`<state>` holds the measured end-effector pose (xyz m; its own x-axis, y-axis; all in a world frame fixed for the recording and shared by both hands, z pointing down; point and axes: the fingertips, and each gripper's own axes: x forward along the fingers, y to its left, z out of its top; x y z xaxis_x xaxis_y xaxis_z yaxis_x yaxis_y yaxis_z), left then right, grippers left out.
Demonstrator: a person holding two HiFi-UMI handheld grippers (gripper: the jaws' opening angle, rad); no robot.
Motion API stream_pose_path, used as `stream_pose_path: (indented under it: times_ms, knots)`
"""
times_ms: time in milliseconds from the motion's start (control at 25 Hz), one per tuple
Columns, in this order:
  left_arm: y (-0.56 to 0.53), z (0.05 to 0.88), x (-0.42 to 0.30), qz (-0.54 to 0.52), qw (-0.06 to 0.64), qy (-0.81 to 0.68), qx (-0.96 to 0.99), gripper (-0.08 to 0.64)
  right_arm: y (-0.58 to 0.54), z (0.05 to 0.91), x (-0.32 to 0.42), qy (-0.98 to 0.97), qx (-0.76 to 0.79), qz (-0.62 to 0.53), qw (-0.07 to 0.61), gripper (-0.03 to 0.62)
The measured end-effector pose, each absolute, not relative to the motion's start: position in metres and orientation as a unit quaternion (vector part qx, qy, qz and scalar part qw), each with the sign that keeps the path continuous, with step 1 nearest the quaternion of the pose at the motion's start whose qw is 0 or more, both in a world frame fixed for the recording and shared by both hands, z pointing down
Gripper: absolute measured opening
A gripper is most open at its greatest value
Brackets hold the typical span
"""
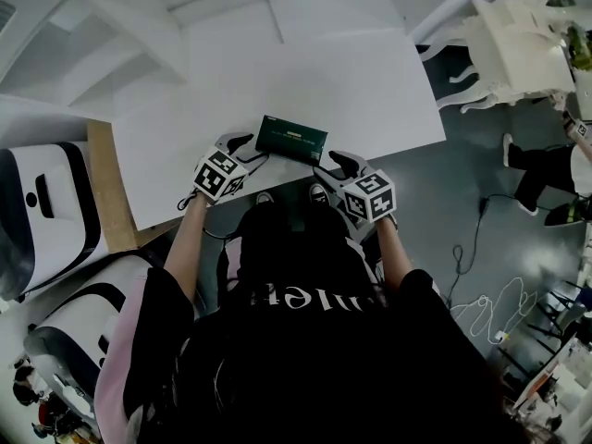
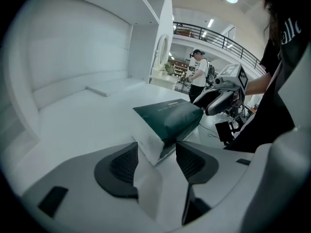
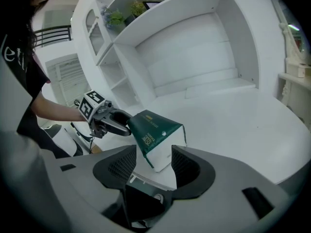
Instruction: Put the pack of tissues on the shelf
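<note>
White shelf (image 1: 305,72) surface, broad and flat, backed by an arched alcove. Lying flat on it: dark green pack of tissues (image 1: 291,140). At the pack's left end, left gripper (image 1: 242,146), fingers spread apart, pack end between them, not clamped. At the pack's right end, right gripper (image 1: 342,163), fingers likewise parted around that end, not pressing.

My left gripper (image 2: 156,154) has its jaws apart, with the white end of the pack (image 2: 170,118) between them, untouched. The pack lies on the white shelf (image 2: 73,115). The right gripper (image 2: 221,98) is at its far end. A person (image 2: 199,74) stands far behind.
</note>
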<state>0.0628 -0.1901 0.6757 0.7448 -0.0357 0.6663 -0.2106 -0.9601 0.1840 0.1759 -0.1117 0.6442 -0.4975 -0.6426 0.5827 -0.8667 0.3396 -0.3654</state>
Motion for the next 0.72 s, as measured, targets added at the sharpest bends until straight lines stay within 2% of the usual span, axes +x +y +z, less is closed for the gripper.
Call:
stream_pose_path:
  times_ms: [240, 520, 720]
  knots:
    - [-0.181, 0.691, 0.066, 0.380, 0.113, -0.041, 0.917, 0.239, -0.121, 0.660, 0.164, -0.797, 0.477, 0.318, 0.191, 0.221]
    - [-0.183, 0.692, 0.067, 0.377, 0.097, -0.079, 0.918, 0.232, -0.122, 0.656, 0.163, -0.795, 0.485, 0.296, 0.213, 0.219]
    - [-0.187, 0.674, 0.077, 0.364, 0.079, -0.104, 0.922, 0.230, -0.130, 0.638, 0.175, -0.807, 0.481, 0.278, 0.200, 0.218]
